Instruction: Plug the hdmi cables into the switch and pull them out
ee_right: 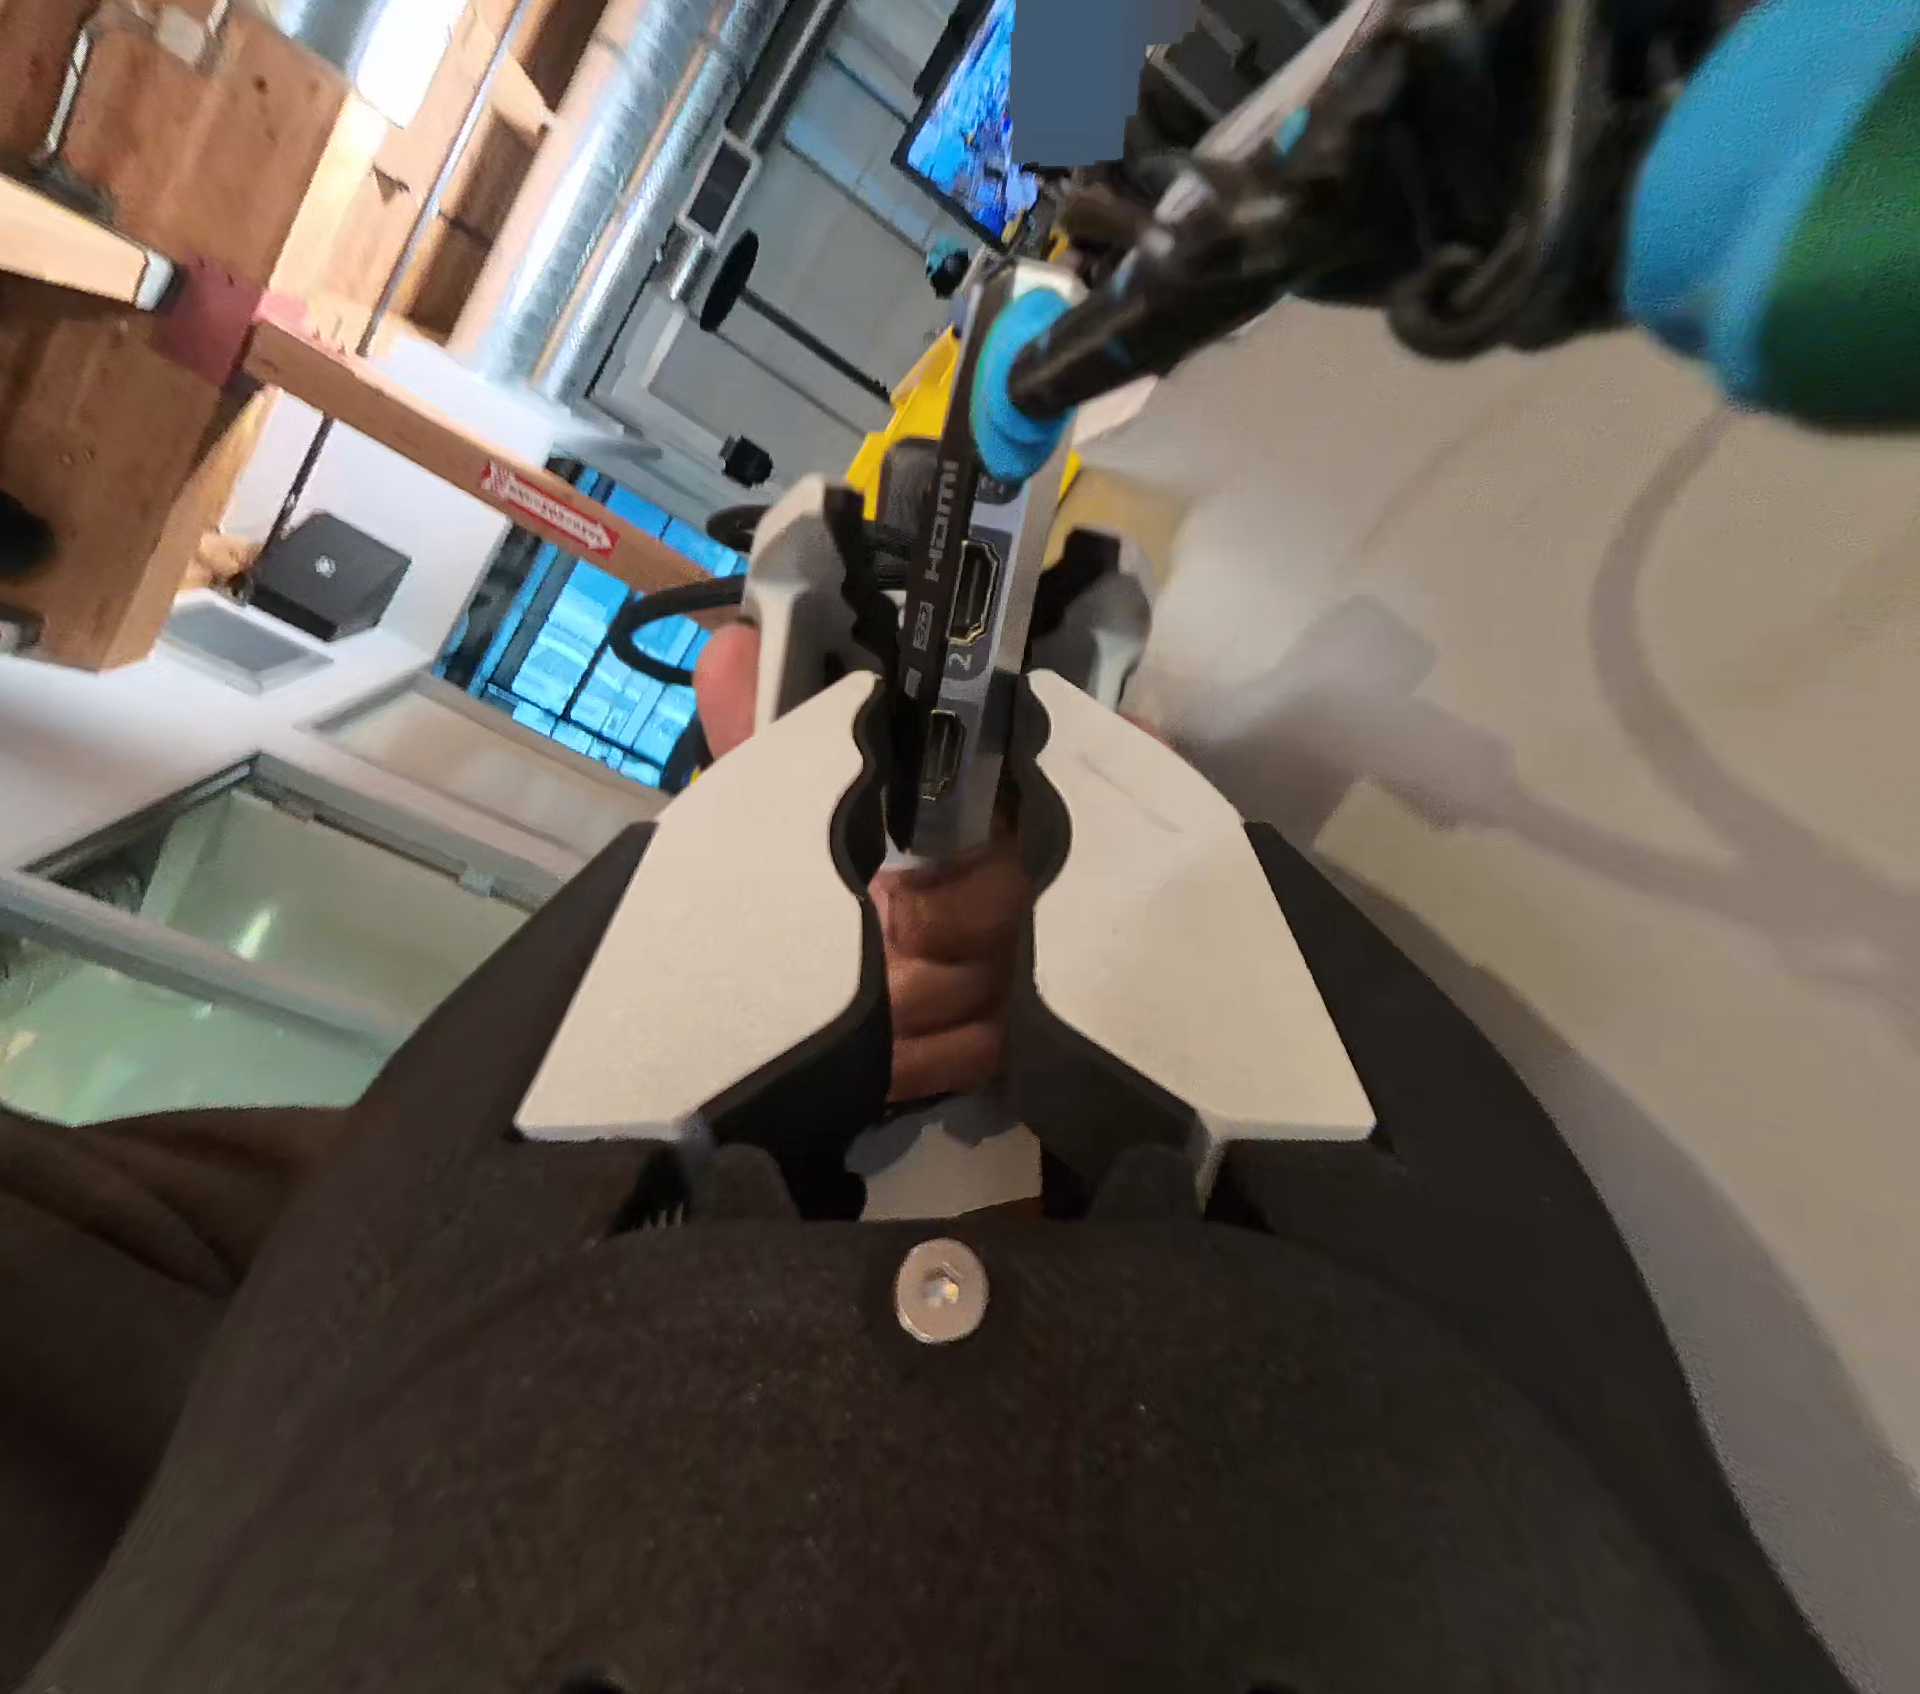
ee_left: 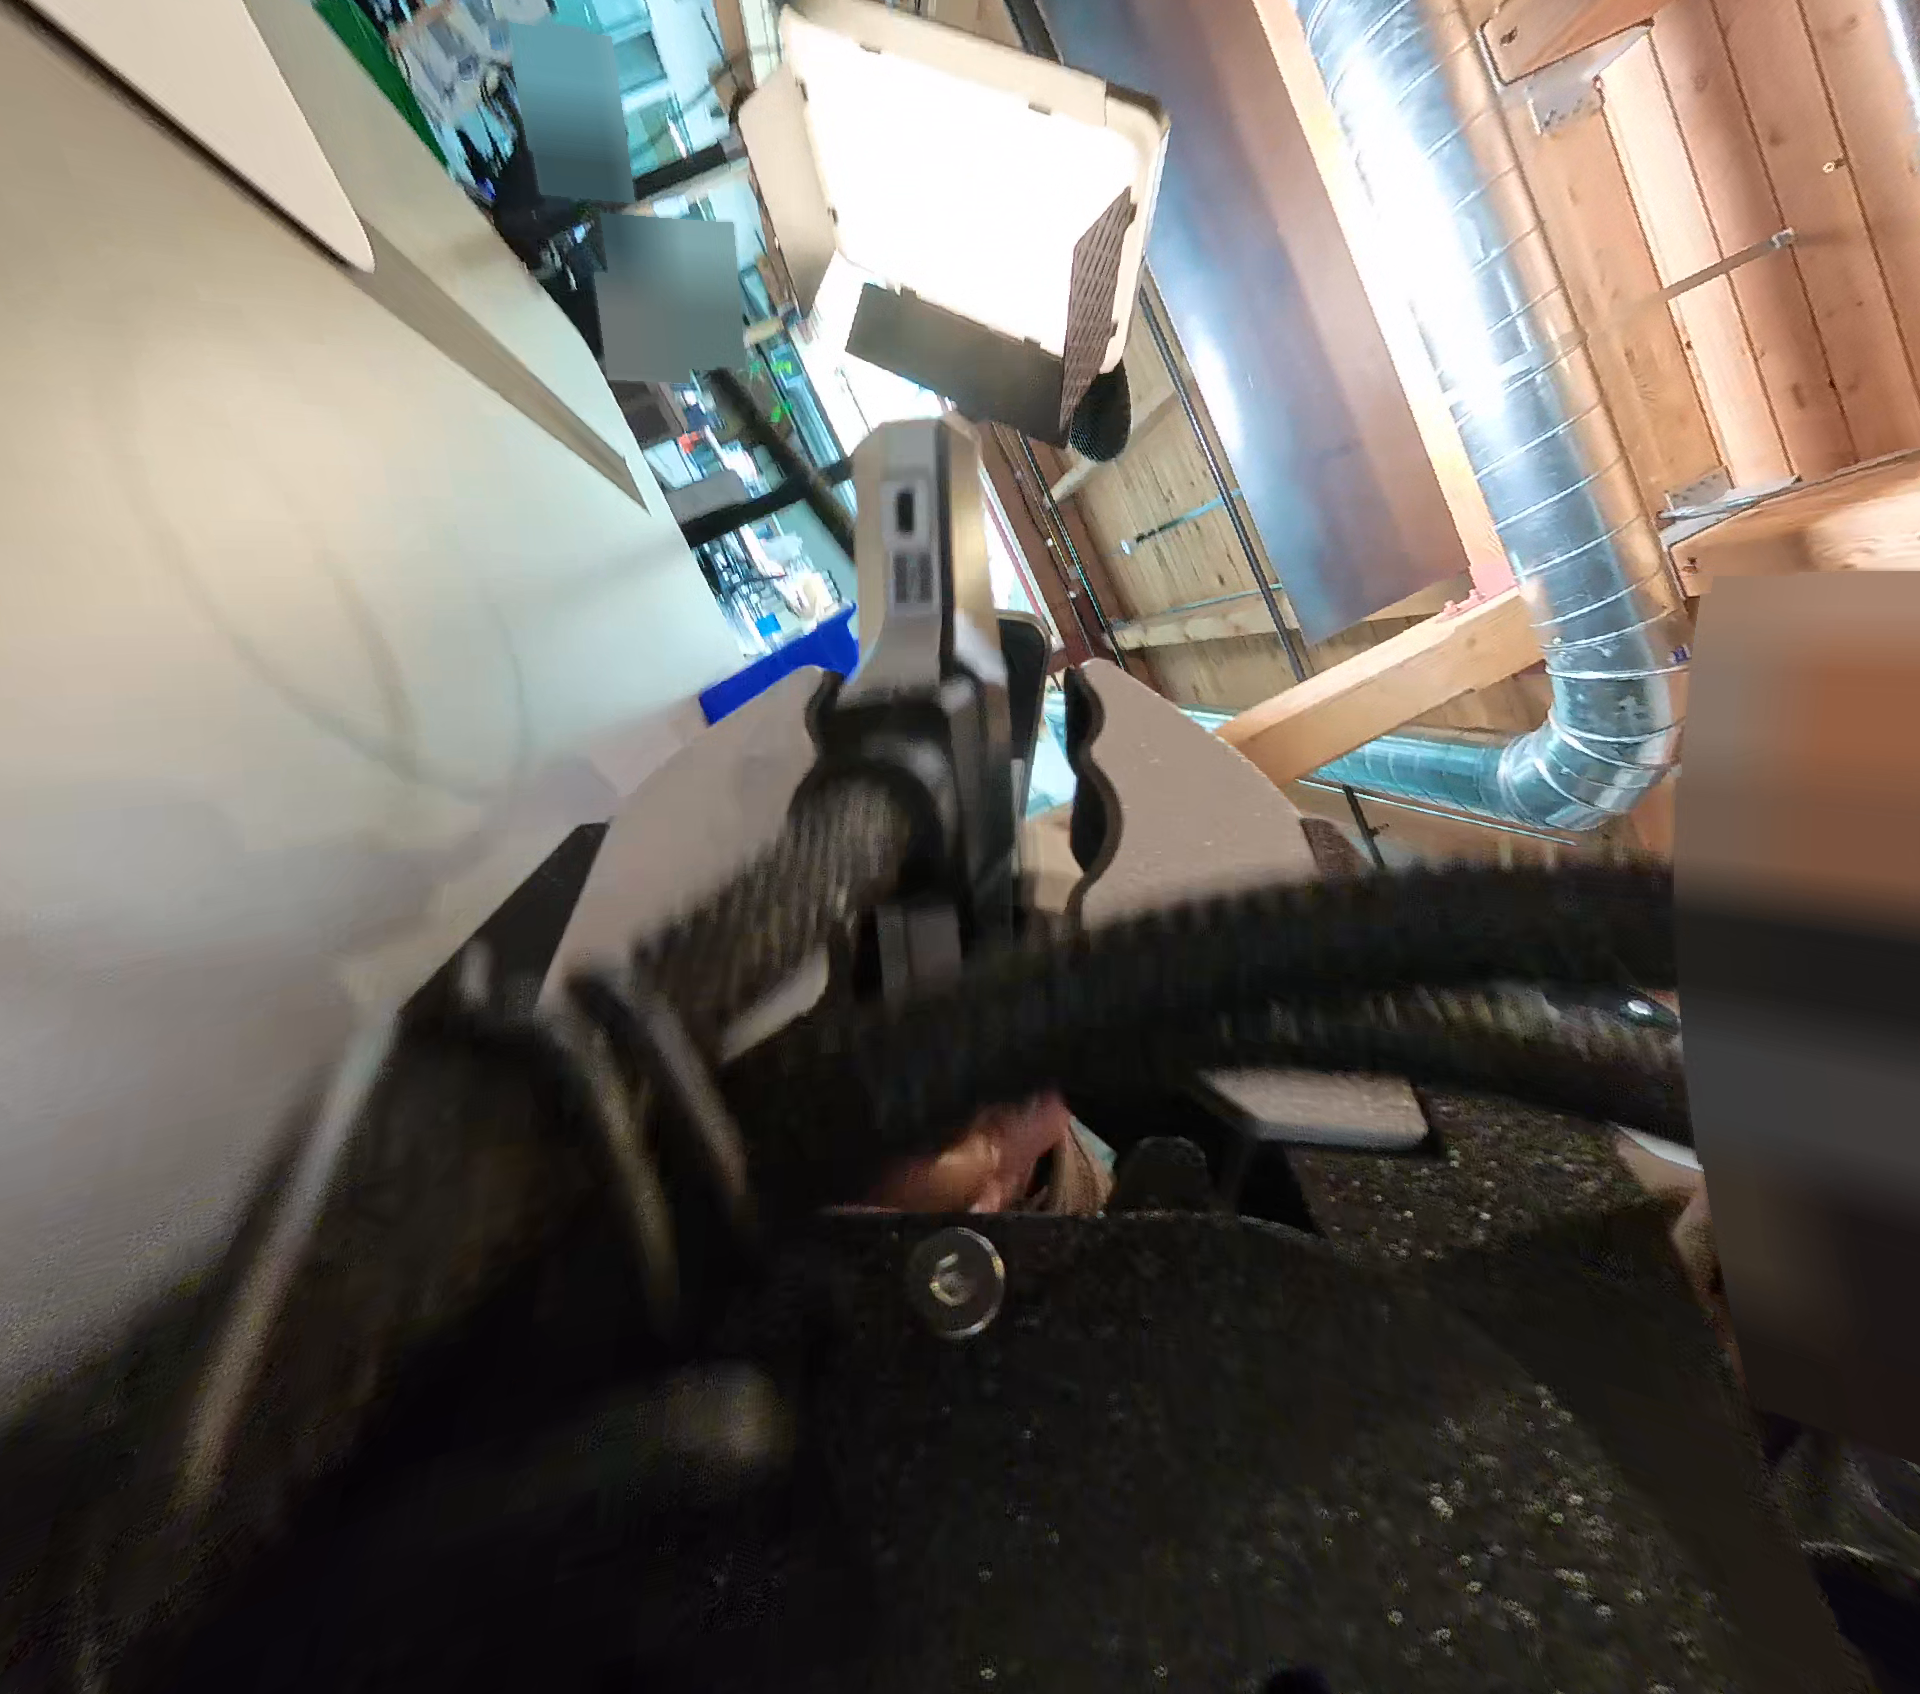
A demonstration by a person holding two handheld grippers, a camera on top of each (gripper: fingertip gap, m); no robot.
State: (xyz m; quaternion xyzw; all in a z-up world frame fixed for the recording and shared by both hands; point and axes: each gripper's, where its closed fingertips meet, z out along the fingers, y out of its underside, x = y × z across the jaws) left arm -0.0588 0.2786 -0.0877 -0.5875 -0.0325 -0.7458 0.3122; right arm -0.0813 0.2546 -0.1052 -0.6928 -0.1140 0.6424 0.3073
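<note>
Right gripper (ee_right: 951, 761): both pads press flat sides of grey port box (ee_right: 987, 605), middle of frame. Box stands on edge, long side runs straight up frame, away from claw. Black cable with blue collar (ee_right: 1023, 377) plugs in at far end, leads off upper right.

Left gripper (ee_left: 951, 699): jaws apart, gripping nothing. Same box and braided black cable (ee_left: 821, 855) sit between, gap at right pad.

White surface (ee_left: 260, 605) close at left; open room at right.

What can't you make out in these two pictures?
- Left wrist view: motion blur smears the braided cable at the left gripper; a black hose hides the finger bases.
- Right wrist view: the right gripper covers the near end of the grey box; the blue-green thing is blurred, cut by the edge.
</note>
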